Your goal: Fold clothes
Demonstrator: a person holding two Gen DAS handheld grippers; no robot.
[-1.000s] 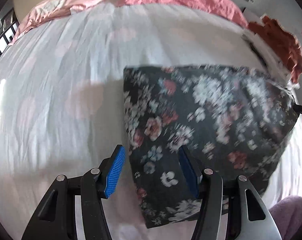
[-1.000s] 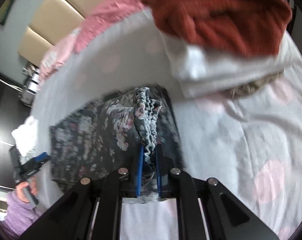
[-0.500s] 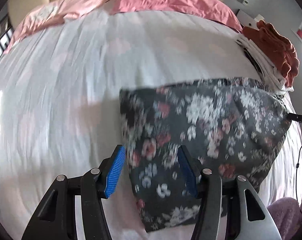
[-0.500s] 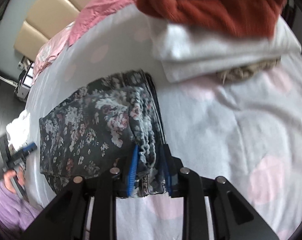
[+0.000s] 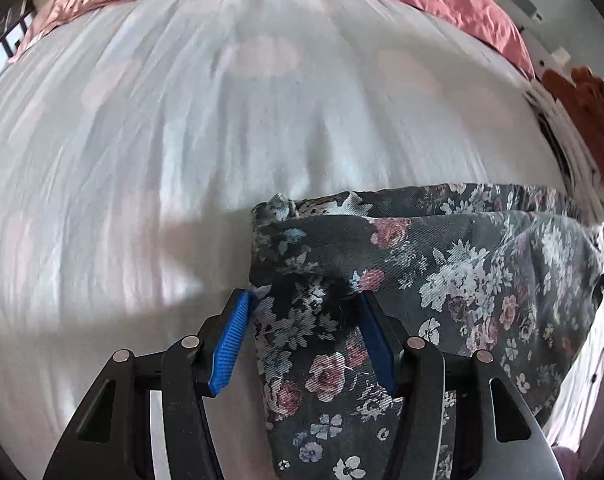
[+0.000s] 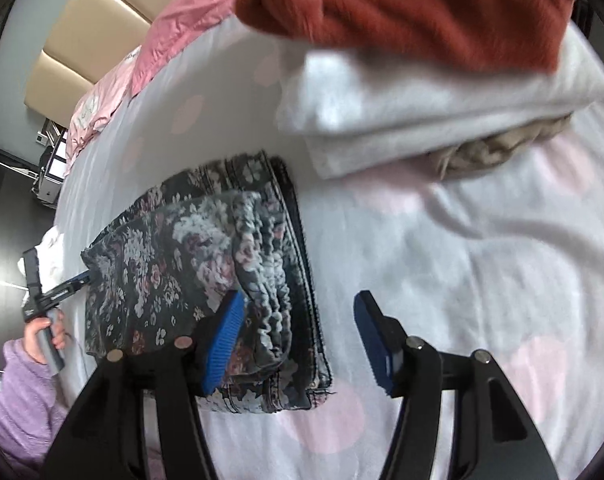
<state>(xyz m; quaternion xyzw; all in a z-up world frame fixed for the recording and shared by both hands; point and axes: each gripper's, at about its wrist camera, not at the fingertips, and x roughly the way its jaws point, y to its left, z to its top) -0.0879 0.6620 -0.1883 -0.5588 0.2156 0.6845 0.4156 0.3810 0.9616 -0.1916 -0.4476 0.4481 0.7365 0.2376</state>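
Floral skirt sits folded on the bed, lower right of the left view. Both grippers, left and right, have fingers spread, gripping nothing. Looks soft and floppy; I'd grab the bunchy waistband edge.

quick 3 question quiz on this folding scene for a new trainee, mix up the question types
1. True or false: the right gripper is clamped shut on the floral garment.
2. What lies on top of the folded white cloth near the garment? A) a rust-red knit B) a blue towel C) a black jacket
3. Fill in: in the left wrist view, the left gripper has its fingers on either side of the garment's ____ edge.

Key:
1. False; its fingers stand apart, with the garment's gathered edge between them.
2. A
3. Near; the fingers are open and the fabric runs between them.
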